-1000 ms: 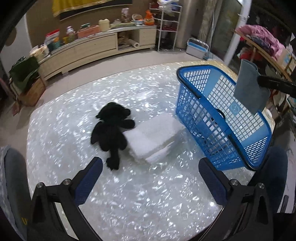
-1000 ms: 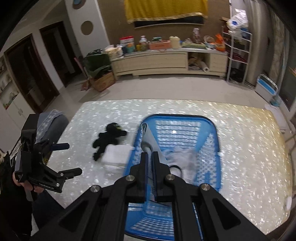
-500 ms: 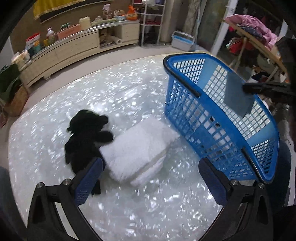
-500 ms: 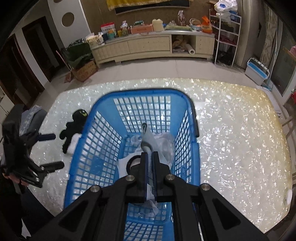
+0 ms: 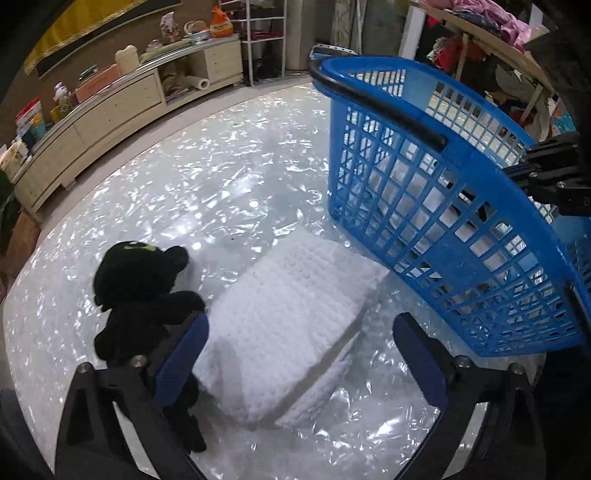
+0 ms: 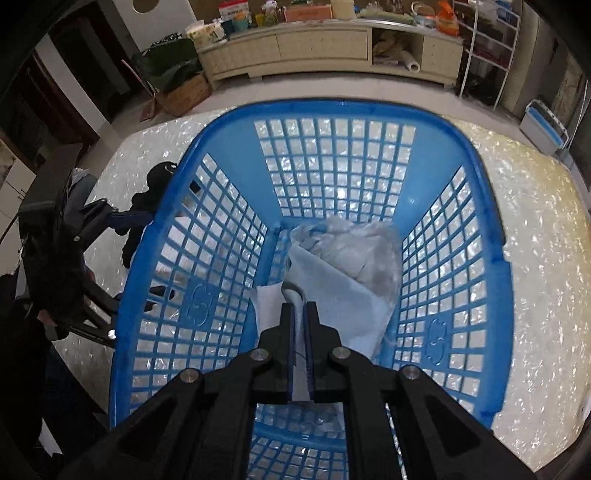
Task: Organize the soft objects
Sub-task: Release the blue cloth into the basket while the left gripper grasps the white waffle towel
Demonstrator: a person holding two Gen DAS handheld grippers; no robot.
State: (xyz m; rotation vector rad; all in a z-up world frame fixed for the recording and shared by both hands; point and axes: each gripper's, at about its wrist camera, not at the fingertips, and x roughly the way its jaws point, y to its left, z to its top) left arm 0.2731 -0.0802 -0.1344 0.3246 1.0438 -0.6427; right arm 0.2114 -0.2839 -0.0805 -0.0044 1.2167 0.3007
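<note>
A folded white knit towel (image 5: pixel 291 317) lies on the shiny table between the fingers of my open left gripper (image 5: pixel 299 354). A black plush toy (image 5: pixel 140 295) lies touching its left side, partly behind my left finger. The blue plastic basket (image 5: pixel 461 206) stands right of the towel. My right gripper (image 6: pixel 300 314) is inside the basket (image 6: pixel 207 206), shut on a light blue-grey cloth (image 6: pixel 340 306) that rests on a crumpled whitish cloth (image 6: pixel 354 247) at the bottom. The plush (image 6: pixel 147 192) and my left gripper (image 6: pixel 136 254) show left of the basket.
The table has a glossy pearl-patterned top (image 5: pixel 207 192). Behind it stand a long low cabinet (image 6: pixel 314 48) with clutter on top and a white wire shelf (image 6: pixel 484 48). A rack of clothes (image 5: pixel 491 22) is at the far right.
My left gripper moved forward and down until its fingers straddle the white towel. My right gripper lowered the blue-grey cloth from above the basket down into it.
</note>
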